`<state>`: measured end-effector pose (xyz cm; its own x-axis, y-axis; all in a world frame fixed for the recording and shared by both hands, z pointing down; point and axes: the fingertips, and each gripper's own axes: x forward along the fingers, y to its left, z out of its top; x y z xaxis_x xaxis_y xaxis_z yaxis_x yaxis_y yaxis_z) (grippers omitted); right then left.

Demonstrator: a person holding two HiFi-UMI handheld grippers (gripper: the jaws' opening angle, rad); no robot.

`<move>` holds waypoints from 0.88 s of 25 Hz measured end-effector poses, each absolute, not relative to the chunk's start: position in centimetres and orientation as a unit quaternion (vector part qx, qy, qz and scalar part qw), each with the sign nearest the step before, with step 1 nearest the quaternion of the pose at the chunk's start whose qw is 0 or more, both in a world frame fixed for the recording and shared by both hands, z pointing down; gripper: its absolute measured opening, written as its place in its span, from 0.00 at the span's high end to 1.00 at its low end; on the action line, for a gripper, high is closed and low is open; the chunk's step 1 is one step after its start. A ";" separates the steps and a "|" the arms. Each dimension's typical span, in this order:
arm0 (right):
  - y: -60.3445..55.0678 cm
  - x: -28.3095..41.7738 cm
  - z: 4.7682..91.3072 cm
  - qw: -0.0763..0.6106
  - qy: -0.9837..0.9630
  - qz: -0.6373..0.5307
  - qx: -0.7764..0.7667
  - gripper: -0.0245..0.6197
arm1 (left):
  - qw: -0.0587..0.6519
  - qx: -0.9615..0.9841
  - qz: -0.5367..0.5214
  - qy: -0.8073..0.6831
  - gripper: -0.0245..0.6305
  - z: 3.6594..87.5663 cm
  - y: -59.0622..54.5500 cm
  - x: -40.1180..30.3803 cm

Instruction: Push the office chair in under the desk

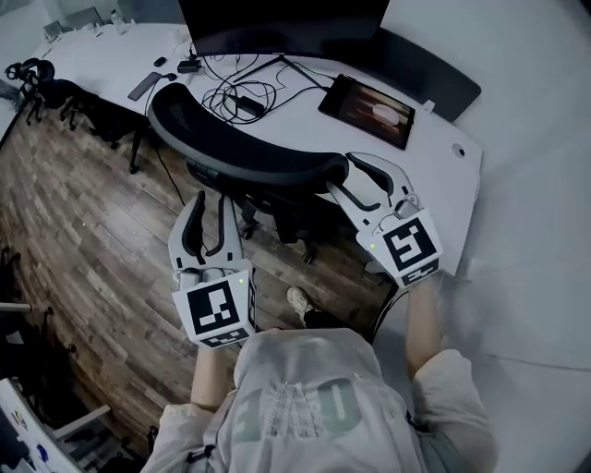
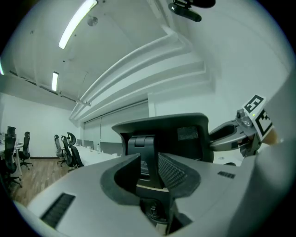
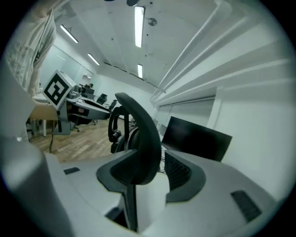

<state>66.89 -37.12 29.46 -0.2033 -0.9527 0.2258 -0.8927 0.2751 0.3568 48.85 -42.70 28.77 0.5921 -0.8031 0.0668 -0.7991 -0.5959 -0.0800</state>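
The black office chair's curved backrest (image 1: 249, 148) stands close against the front edge of the white desk (image 1: 443, 148); its wheeled base (image 1: 277, 222) shows below on the wood floor. My right gripper (image 1: 343, 172) is open astride the backrest's right end: in the right gripper view the backrest edge (image 3: 143, 134) lies against the left pad, with a gap to the right one. My left gripper (image 1: 211, 199) is open, held low behind the chair. In the left gripper view the chair's back post (image 2: 143, 152) stands in line between its fingertips.
On the desk stand a dark monitor (image 1: 277, 23), a tablet (image 1: 367, 109), tangled cables (image 1: 235, 97) and a remote (image 1: 143, 85). More black chairs (image 1: 37, 88) stand at the far left. The person's shoe (image 1: 297, 303) is on the floor behind the chair.
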 end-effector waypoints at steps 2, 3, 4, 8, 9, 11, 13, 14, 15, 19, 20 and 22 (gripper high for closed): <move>-35.3 67.1 27.8 0.197 -0.739 -0.087 0.639 0.69 | 0.032 -0.903 -0.034 0.426 0.77 27.8 -42.1 48.6; -34.3 66.9 26.8 0.190 -0.723 -0.095 0.657 0.69 | 0.036 -0.910 -0.025 0.413 0.77 27.4 -41.7 48.6; -33.3 66.6 25.9 0.179 -0.707 -0.103 0.676 0.70 | 0.039 -0.916 -0.017 0.400 0.78 27.0 -41.3 48.6; -29.6 64.8 23.6 0.106 -0.636 -0.117 0.755 0.85 | 0.060 -0.930 0.007 0.362 0.92 25.8 -39.7 49.2; -28.8 64.2 23.6 0.089 -0.622 -0.113 0.770 0.88 | 0.062 -0.934 0.010 0.351 0.93 25.7 -39.2 49.5; -27.4 62.9 24.2 0.061 -0.601 -0.103 0.790 0.90 | 0.061 -0.944 0.012 0.325 0.94 26.1 -38.1 50.1; -26.5 61.4 25.2 0.030 -0.595 -0.084 0.799 0.91 | 0.064 -0.952 0.014 0.300 0.94 26.3 -37.0 50.5; -26.3 60.7 25.6 0.017 -0.596 -0.075 0.799 0.92 | 0.066 -0.955 0.014 0.289 0.94 26.4 -36.4 50.7; -26.1 60.0 26.0 0.007 -0.599 -0.067 0.798 0.92 | 0.068 -0.958 0.015 0.278 0.94 26.4 -35.8 51.0; -25.7 57.6 27.6 0.009 -0.611 -0.051 0.790 0.93 | 0.112 -0.967 0.004 0.231 0.94 26.6 -33.6 51.8; -25.7 57.2 28.0 0.012 -0.614 -0.047 0.788 0.93 | 0.130 -0.967 -0.004 0.221 0.94 26.7 -33.2 52.1; -25.8 57.0 28.5 0.015 -0.617 -0.040 0.786 0.93 | 0.144 -0.967 -0.011 0.210 0.94 26.9 -32.8 52.4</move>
<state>56.97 -25.85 28.52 0.2346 -0.9711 -0.0443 -0.9687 -0.2374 0.0731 52.37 -32.80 26.94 0.9114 -0.4097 -0.0385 -0.4031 -0.8701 -0.2838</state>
